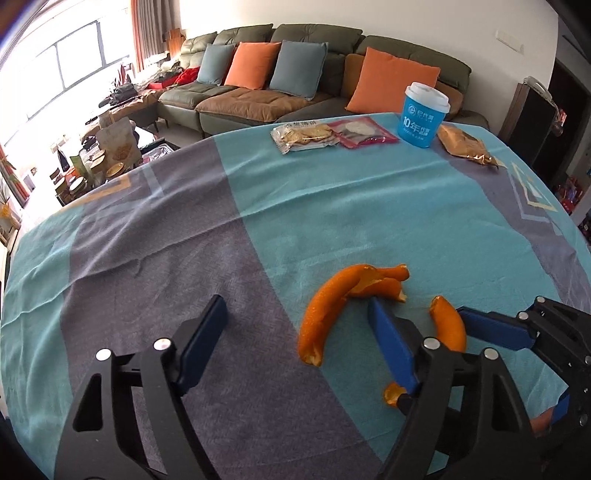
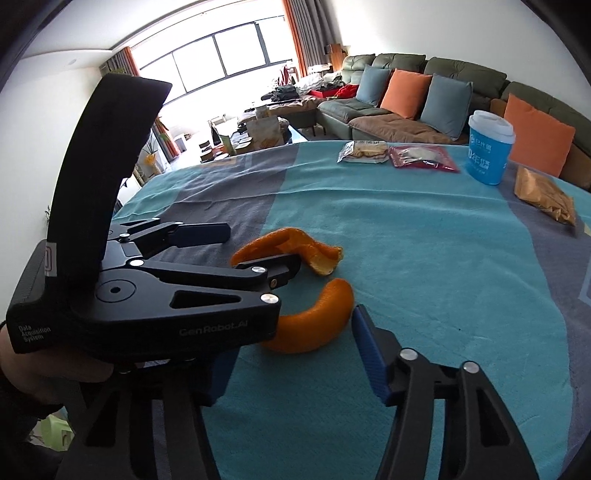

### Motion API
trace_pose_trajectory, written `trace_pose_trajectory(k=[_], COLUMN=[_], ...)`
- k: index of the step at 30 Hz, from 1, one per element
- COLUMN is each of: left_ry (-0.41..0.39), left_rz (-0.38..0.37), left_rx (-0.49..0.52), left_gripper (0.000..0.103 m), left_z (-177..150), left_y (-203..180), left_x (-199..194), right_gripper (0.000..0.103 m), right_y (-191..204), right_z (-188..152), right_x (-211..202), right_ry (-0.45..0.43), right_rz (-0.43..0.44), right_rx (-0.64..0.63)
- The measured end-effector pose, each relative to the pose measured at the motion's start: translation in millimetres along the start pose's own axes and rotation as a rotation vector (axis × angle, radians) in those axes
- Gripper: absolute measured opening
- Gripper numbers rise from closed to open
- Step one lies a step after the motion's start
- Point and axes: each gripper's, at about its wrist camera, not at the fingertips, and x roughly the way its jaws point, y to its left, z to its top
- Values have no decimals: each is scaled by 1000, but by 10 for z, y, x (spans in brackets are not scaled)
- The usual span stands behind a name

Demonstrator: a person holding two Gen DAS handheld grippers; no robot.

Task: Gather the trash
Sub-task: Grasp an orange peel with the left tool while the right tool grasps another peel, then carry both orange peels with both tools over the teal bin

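The tablecloth (image 1: 332, 206) is teal with broad grey-purple bands and pale chevron lines near its corners. Bright orange peel pieces (image 1: 325, 314) lie on it, beyond them a blue cup (image 1: 421, 114) with white lid and lettering, a red-and-clear packet (image 1: 362, 133) and a golden-brown packet (image 1: 465, 144). The olive-green sofa (image 1: 295, 37) carries orange and grey-blue cushions.

A long green sofa (image 1: 280, 74) with orange and grey-blue cushions (image 1: 255, 64) runs along the white wall (image 1: 424, 29) at the top of the frame. At upper left, a wide window (image 2: 218, 55) with orange curtains (image 2: 295, 33) glares bright.
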Motion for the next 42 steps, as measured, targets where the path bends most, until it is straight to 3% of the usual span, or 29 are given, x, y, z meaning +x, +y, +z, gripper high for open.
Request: trace_pose_trajectory(k=[1, 10, 14, 20, 25, 33, 42], left_ry=[-5, -31, -34, -57, -125, -266, -418], left_rz=[1, -41, -77, -94, -75, 12, 140], left_rx=[2, 3, -24, -77, -111, -209, -291], left_gripper=[63, 15, 13, 13, 13, 13, 13], left_z=[1, -37, -81, -193, -340, -759, -1344], left_y=[-6, -4, 37, 97, 187, 448, 704], left_x=[-5, -69, -122, -290, -666, -1528, -2487], right_gripper=[53, 38, 16, 13, 13, 13, 13], right_y=[-13, 3, -2, -43, 15, 282, 939], right_z=[2, -10, -31, -106, -125, -100, -89], right_x=[3, -25, -53, -107, -286, -682, -1082], right_ry=[1, -3, -7, -18, -57, -150, -241], right_rz=[10, 27, 24, 39, 54, 107, 198], right_rx=[8, 12, 17, 56, 59, 24, -95])
